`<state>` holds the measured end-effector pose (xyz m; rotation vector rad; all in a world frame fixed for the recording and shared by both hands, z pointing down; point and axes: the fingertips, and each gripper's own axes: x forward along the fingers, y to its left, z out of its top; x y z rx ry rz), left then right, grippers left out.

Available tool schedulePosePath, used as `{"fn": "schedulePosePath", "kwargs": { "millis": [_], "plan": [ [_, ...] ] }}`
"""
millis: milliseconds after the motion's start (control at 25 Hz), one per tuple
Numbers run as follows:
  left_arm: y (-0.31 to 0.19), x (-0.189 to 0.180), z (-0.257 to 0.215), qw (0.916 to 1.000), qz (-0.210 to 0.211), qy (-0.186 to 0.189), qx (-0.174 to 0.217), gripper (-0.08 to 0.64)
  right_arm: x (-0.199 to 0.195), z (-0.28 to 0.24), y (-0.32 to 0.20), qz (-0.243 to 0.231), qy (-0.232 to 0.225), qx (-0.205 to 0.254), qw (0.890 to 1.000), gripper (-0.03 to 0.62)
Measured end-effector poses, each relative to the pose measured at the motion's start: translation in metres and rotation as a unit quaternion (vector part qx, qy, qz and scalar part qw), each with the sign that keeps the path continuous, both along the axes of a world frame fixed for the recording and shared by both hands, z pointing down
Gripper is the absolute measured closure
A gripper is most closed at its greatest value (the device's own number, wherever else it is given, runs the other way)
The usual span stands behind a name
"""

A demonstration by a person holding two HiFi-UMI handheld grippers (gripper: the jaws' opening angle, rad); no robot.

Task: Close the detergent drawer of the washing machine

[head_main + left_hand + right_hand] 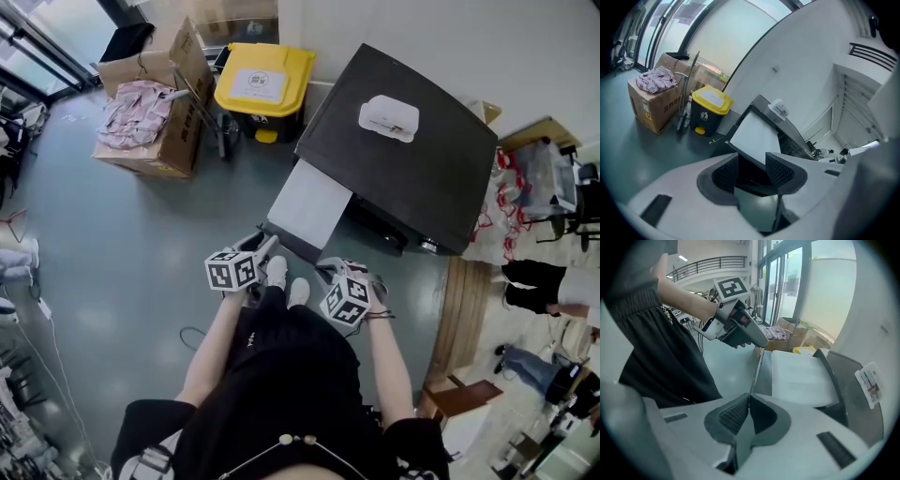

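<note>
Two grippers hang in front of the dark washing machine (pixel 403 178), whose detergent drawer (pixel 309 202) stands pulled out toward the person as a flat, pale, rectangular slab with a dark front edge.

Over on the left, a brown cardboard box (pixel 141 161) sits open on the smooth grey floor (pixel 112 244), holding a heap of crumpled pinkish packets (pixel 131 112). Next to it stands a dark bin with its yellow lid (pixel 264 80) shut.

The left gripper (pixel 265 247) is at the drawer's near left corner. Its ribbed dark fingers (pixel 725 172) stand apart, and the drawer's dark front edge (pixel 754 178) shows in the gap between them; I cannot tell whether either pad touches it.

The right gripper (pixel 330 269) hangs just beside the drawer's near right corner, tilted steeply down. Its fingers (pixel 733 414) are pressed together with nothing in them, and the drawer (pixel 801 373) lies just beyond their tips.

A small white rounded packet (pixel 389 117) lies on the machine's matt black top.
</note>
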<state>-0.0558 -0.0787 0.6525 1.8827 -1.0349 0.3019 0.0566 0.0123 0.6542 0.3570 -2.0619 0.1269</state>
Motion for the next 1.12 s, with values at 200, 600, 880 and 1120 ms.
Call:
{"fn": "schedulePosePath", "kwargs": {
  "millis": [200,600,880,1120],
  "plan": [
    [-0.001,0.003,0.001,0.9998,0.011,0.008,-0.016,0.383,-0.011,-0.029,-0.010,0.030,-0.071,0.000,0.997,0.591],
    [-0.001,0.002,0.004,0.9991,0.021,0.027,-0.025,0.377,0.006,-0.016,-0.021,0.015,0.031,0.013,0.999,0.581],
    [-0.001,0.002,0.006,0.9986,0.027,0.036,-0.027,0.377,0.002,0.010,-0.004,0.030,0.034,-0.029,0.999,0.509],
    [0.000,0.001,0.006,0.9982,0.036,0.038,-0.031,0.377,-0.005,0.030,-0.004,0.010,0.065,-0.029,0.997,0.538]
  ]
}}
